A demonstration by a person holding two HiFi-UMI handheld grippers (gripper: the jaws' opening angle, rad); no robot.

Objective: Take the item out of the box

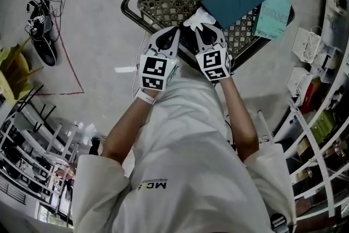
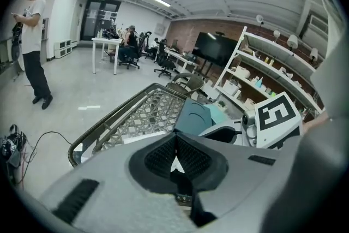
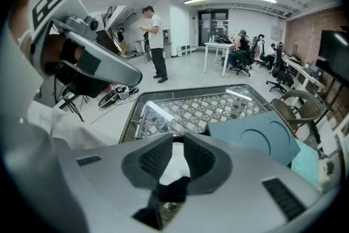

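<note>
Right claw [image 3: 174,145] is clamped on a white item [image 3: 174,165] by the teal box [image 3: 256,136]. Left claw [image 2: 175,143] is just clenched shut.

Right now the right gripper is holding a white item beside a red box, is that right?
No, the box is teal, not red; the right gripper view shows it. The right gripper does hold the white item beside it.
</note>
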